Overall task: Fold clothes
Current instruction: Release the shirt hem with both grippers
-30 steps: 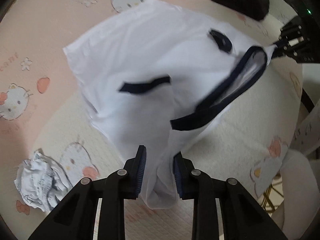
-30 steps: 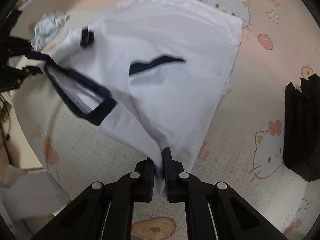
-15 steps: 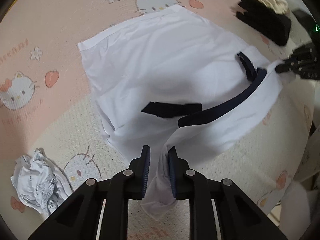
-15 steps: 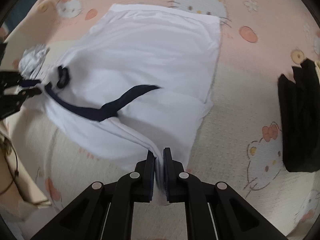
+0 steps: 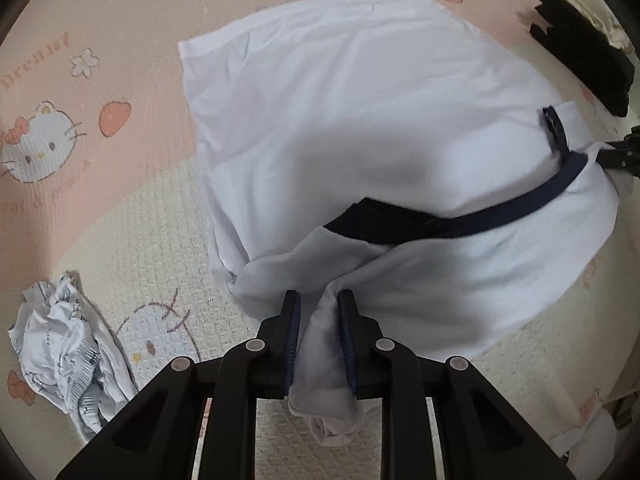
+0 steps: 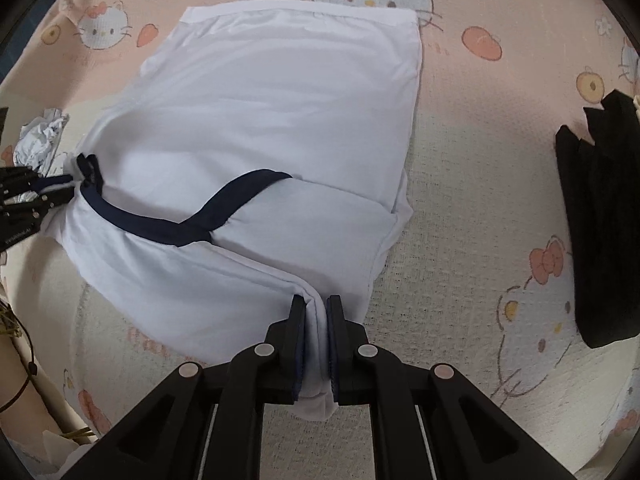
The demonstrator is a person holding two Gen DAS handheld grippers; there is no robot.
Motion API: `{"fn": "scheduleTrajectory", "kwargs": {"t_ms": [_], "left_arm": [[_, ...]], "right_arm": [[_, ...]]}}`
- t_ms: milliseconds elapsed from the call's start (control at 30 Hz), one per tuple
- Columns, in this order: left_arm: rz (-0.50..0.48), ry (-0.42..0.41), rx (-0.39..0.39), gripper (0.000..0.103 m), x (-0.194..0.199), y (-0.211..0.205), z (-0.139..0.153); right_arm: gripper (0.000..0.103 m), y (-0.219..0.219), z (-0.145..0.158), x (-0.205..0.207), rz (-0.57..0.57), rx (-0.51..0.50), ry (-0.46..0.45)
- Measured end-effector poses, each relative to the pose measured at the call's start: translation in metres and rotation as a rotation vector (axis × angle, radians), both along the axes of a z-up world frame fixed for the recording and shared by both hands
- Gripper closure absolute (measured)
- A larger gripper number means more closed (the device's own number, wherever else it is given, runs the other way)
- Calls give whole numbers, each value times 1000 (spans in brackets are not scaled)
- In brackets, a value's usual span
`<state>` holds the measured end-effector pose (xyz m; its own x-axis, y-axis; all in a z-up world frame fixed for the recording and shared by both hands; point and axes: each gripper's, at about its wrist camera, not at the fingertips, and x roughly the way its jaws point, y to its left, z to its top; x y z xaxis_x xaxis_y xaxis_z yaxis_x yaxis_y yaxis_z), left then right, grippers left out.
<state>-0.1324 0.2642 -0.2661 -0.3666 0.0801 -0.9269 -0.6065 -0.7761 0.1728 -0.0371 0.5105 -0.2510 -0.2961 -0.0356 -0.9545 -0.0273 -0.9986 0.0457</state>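
Both claws, left claw easing open around, right claw pinching, white T-shirt shoulders; shirt now lowered flat onto mat, ready for folding

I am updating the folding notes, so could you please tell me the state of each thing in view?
white T-shirt: mostly spread on the mat, near end bunched and pinched at both shoulders.
left hand-held gripper: jaws opening, T-shirt fabric between them.
right hand-held gripper: shut on T-shirt fabric.
pale garment: crumpled, unfolded.
black garment: folded, set aside.
mat: flat under everything.
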Motion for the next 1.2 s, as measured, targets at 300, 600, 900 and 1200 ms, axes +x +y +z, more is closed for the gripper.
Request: {"fn": "scheduleTrajectory", "kwargs": {"t_ms": [300,600,900,1200], "left_arm": [[125,-145,184,84,-14,-19,29],[106,-172,285,42,-11,-19,44],[-64,-43,129,43,27,20,28],[-44,9,211,89,34,19,39]], "right_arm": [[46,-14,31,12,43,55,45],[43,-46,29,14,167,86,65],[43,-50,12,4,151,23,51],[95,-51,27,18,163,2,148]]}}
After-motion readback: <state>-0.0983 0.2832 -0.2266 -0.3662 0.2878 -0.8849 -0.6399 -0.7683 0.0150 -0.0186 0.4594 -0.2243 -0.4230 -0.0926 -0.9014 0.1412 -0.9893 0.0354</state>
